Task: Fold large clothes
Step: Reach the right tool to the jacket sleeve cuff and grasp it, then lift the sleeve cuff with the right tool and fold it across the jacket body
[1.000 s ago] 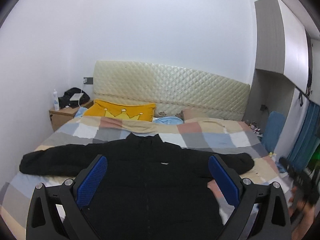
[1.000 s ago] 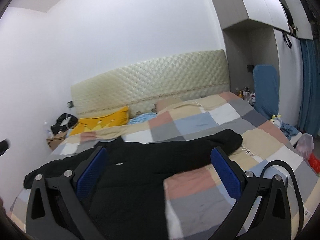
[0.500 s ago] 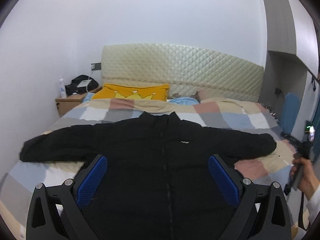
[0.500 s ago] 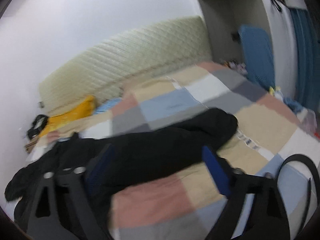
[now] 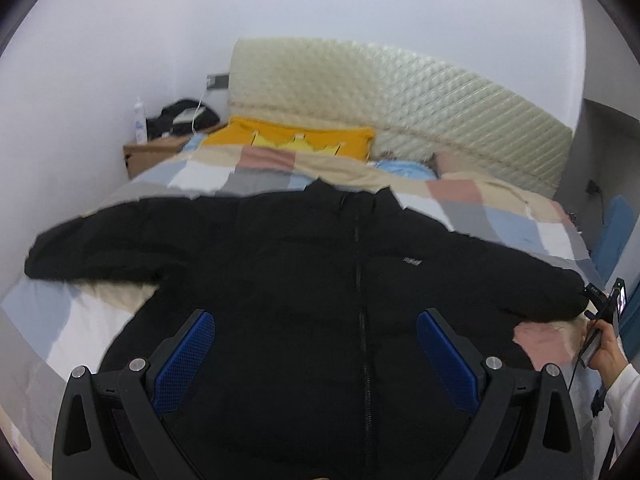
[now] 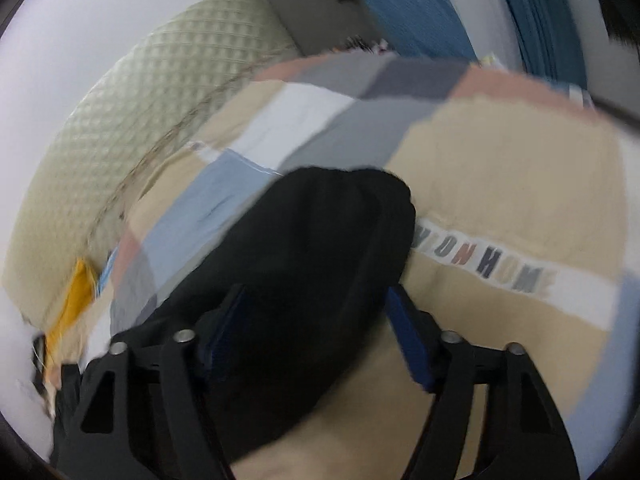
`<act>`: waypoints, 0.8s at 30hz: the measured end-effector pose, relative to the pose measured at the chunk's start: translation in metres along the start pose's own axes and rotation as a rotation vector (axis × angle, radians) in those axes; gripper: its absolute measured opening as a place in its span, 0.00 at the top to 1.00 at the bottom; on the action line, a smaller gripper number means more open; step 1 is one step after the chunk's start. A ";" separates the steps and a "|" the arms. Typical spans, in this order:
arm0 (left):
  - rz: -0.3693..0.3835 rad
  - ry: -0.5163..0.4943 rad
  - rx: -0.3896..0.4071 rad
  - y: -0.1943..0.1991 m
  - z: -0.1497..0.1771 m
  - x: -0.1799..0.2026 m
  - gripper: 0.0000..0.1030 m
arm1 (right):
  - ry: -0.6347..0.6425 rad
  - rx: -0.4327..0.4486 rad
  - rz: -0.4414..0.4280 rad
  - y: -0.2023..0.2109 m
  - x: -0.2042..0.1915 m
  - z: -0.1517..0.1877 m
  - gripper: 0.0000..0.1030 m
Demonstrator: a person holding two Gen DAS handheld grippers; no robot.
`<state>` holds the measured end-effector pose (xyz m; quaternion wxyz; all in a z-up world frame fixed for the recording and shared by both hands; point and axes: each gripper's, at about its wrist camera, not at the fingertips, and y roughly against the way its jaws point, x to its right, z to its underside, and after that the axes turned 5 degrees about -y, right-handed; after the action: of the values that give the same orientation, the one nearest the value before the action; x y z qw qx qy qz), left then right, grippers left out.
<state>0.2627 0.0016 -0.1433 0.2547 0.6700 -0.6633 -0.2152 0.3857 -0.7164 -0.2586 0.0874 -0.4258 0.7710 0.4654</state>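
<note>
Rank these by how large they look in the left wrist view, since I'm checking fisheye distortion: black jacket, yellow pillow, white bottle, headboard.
Largest to smallest as they appear:
1. black jacket, nearest the camera, so enlarged
2. headboard
3. yellow pillow, partly covered by the quilt
4. white bottle

A black puffy zip-front jacket (image 5: pixel 320 280) has a small white chest logo. The soft patchwork quilt (image 6: pixel 500 184) shows beige, pink, grey, white and pale-blue squares. The far cushion (image 5: pixel 296 142) is orange with yellow. Blue textured pads (image 5: pixel 446 354) line black gripper fingers.
</note>
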 end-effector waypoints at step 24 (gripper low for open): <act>-0.148 -0.059 -0.072 -0.048 0.022 0.000 0.01 | 0.123 0.037 -0.098 -0.024 -0.022 -0.016 0.94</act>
<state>0.2862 0.0000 -0.1900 0.2422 0.7009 -0.6111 -0.2768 0.4215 -0.7218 -0.2538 0.0704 -0.4889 0.7616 0.4194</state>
